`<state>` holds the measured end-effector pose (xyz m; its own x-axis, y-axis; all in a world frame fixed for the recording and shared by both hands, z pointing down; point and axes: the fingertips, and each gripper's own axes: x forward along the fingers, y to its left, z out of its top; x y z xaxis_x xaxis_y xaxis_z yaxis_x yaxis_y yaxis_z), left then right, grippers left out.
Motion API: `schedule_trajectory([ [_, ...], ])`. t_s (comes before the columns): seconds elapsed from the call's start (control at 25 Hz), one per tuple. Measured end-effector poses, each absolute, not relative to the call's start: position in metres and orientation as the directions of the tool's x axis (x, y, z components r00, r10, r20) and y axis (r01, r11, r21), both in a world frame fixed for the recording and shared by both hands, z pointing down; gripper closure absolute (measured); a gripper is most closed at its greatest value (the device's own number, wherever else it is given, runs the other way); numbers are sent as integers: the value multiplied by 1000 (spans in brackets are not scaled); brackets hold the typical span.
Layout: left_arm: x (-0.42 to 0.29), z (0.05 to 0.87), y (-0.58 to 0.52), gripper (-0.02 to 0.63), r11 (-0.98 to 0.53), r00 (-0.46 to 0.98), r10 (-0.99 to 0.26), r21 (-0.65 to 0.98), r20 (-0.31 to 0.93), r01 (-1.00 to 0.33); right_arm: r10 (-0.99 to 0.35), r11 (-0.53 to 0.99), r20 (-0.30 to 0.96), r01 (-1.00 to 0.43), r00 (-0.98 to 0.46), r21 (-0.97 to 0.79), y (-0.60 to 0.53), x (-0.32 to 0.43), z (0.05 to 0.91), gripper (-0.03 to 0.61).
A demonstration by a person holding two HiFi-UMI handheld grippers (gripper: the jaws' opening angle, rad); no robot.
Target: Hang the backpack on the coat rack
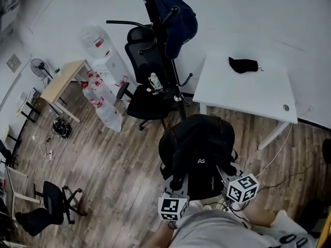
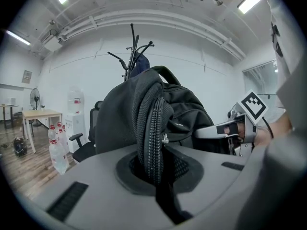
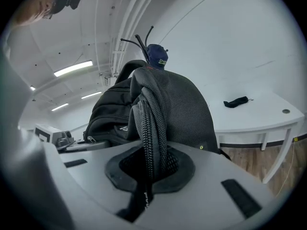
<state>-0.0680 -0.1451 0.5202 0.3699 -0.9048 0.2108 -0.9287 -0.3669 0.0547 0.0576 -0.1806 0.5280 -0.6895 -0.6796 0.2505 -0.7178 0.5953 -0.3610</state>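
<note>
Both zippered edges of the black fabric backpack (image 1: 199, 149) are clamped, one by the left hand-held gripper (image 2: 154, 162) and one by the right hand-held gripper (image 3: 149, 163). It hangs between them above the wooden floor (image 1: 119, 159), short of the black metal coat rack (image 1: 161, 45). I judge this the carrying step. Next, the bag needs raising so its top loop slips over a free hook, clear of the dark blue item (image 1: 181, 19) hung there.

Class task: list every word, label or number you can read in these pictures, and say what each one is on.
"AS": white letters on the black backpack, head view.
Yellow print on the dark blue hanging item: too small to read.
Red labels on the water bottles: too blurred to read.
</note>
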Motion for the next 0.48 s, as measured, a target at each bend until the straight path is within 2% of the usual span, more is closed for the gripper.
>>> schedule_trajectory([
  [0.48, -99, 548, -224, 597, -445, 447, -863, 65, 237, -893, -717, 526, 294, -767, -632, -367, -258, 27, 558, 552],
])
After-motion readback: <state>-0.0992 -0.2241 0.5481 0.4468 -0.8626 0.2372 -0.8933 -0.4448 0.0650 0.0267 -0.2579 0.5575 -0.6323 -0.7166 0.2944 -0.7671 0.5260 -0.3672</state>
